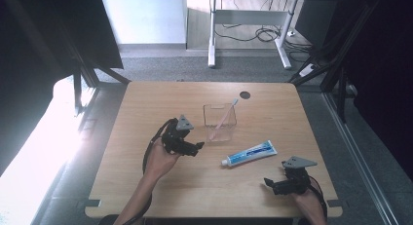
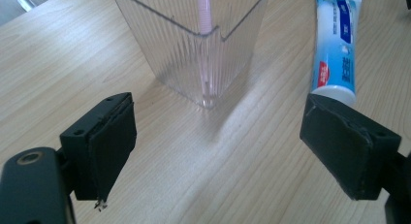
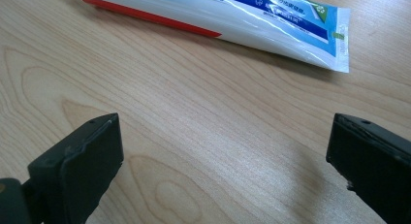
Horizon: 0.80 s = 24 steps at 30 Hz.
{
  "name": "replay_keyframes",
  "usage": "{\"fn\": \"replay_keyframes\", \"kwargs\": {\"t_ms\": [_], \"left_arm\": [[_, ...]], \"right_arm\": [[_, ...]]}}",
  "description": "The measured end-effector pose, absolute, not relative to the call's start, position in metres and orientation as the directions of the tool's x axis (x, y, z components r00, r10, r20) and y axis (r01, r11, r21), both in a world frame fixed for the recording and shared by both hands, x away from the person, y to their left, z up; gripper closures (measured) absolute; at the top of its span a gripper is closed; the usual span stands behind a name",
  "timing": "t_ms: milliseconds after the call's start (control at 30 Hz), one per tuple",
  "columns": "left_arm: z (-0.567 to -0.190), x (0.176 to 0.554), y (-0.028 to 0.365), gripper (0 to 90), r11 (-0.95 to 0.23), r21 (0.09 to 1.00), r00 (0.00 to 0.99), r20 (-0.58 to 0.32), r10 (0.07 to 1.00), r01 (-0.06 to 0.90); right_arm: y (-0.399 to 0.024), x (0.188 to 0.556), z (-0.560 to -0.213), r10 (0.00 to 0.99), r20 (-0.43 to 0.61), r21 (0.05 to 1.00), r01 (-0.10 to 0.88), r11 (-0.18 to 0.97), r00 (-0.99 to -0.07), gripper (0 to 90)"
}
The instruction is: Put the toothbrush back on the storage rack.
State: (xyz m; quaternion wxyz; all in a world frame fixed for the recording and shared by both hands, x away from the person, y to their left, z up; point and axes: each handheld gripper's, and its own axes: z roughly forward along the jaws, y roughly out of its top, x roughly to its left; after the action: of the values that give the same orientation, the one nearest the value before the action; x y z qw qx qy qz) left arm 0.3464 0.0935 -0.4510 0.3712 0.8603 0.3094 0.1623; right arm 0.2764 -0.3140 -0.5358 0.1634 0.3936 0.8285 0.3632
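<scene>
A clear ribbed plastic cup [image 1: 219, 121] [image 2: 194, 40] stands upright mid-table with a pink toothbrush [image 1: 225, 117] [image 2: 204, 35] leaning inside it. A white and blue toothpaste tube [image 1: 249, 153] [image 2: 335, 49] [image 3: 228, 13] lies flat to the cup's right, cap toward the person. My left gripper [image 1: 197, 148] [image 2: 218, 151] hovers open just left of the cup, nothing between its jaws. My right gripper [image 1: 269, 184] [image 3: 223, 170] sits open near the front right edge, short of the tube, holding nothing.
The wooden table [image 1: 146, 113] has a dark round hole [image 1: 244, 94] near its far edge. Beyond it are grey carpet and a white desk frame [image 1: 248, 30] with cables. Dark frame posts stand at both sides.
</scene>
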Motion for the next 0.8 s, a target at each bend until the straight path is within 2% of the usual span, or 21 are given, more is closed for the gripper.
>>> {"fn": "replay_keyframes", "kwargs": {"t_ms": [800], "left_arm": [[-0.505, 0.308, 0.111, 13.5, -0.552, 0.722, 0.750, 0.068, 0.657, 0.418]], "right_arm": [[-0.312, 0.276, -0.536, 0.764, 0.008, 0.730, 0.526, 0.436, -0.645, 0.2]]}}
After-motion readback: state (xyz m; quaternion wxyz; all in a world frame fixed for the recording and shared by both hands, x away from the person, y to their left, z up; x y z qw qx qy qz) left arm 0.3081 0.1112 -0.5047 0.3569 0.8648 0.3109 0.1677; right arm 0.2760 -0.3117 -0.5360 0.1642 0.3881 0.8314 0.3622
